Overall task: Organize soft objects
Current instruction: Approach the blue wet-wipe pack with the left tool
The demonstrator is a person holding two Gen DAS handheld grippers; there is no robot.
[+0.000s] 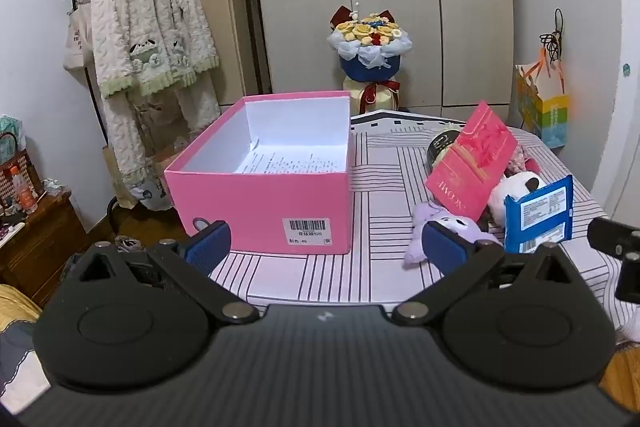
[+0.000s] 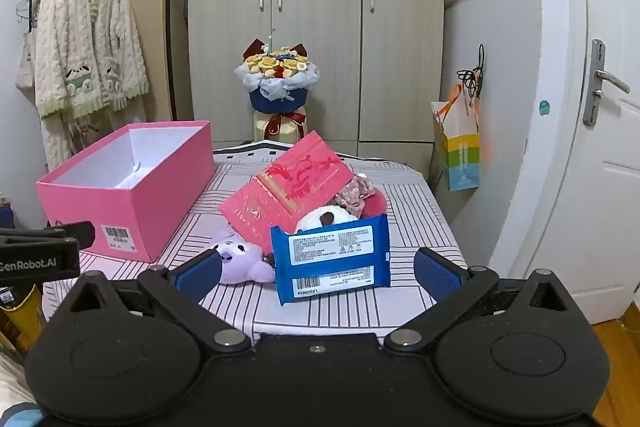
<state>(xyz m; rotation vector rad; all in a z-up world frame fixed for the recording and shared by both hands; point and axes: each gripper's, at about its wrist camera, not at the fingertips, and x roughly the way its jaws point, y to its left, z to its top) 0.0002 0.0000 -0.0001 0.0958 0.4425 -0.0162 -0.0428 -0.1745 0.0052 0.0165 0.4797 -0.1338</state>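
One pink box (image 1: 264, 195) stands at centre left of the left view. At right lie one red packet (image 2: 296, 187), one blue packet (image 2: 332, 259), one purple plush (image 2: 240, 259) and one panda plush (image 2: 324, 219). One bouquet (image 2: 278, 79) sits at upper centre, one robe (image 1: 148, 27) hangs at upper left.

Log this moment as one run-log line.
left gripper open, empty | right gripper open, empty | pink box open | purple plush on table
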